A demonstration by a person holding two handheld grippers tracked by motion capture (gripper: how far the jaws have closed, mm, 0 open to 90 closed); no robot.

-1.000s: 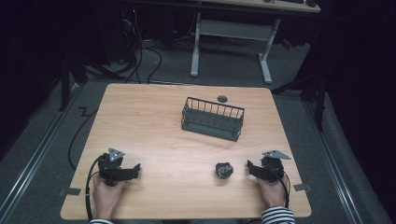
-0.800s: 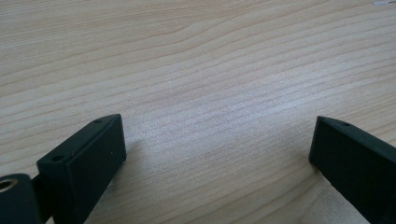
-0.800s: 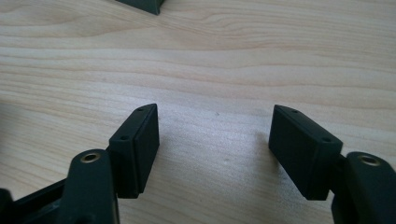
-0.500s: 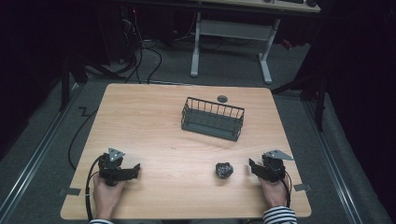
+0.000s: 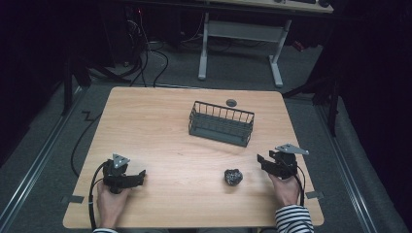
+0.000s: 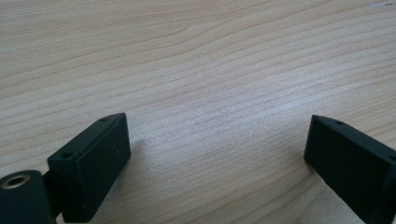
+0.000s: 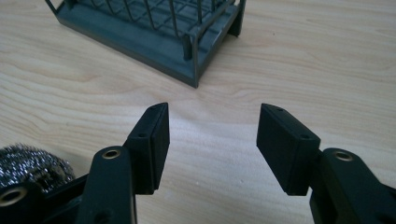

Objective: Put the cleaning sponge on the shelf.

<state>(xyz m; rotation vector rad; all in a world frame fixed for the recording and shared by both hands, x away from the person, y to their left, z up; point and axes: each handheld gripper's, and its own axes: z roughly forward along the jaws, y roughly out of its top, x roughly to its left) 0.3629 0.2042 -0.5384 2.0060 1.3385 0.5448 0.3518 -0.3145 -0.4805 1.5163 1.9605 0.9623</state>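
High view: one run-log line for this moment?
left gripper: open, empty | right gripper: open, empty | steel wool scourer: on table, near right gripper | wire basket: empty, mid-table

Honestly there's nothing readable anywhere here, no text, labels, brand marks, numbers or signs. The wooden table (image 5: 160, 126) is plain grain, the dark wire basket (image 5: 221, 124) and the steel wool ball (image 5: 233, 177) carry no markings, and the black jaws of the left gripper (image 6: 217, 154) and right gripper (image 7: 212, 140) show just bare textured pads and screw holes. The small dark round thing (image 5: 231, 102) at the table's far edge is too tiny to tell if anything is printed on it.
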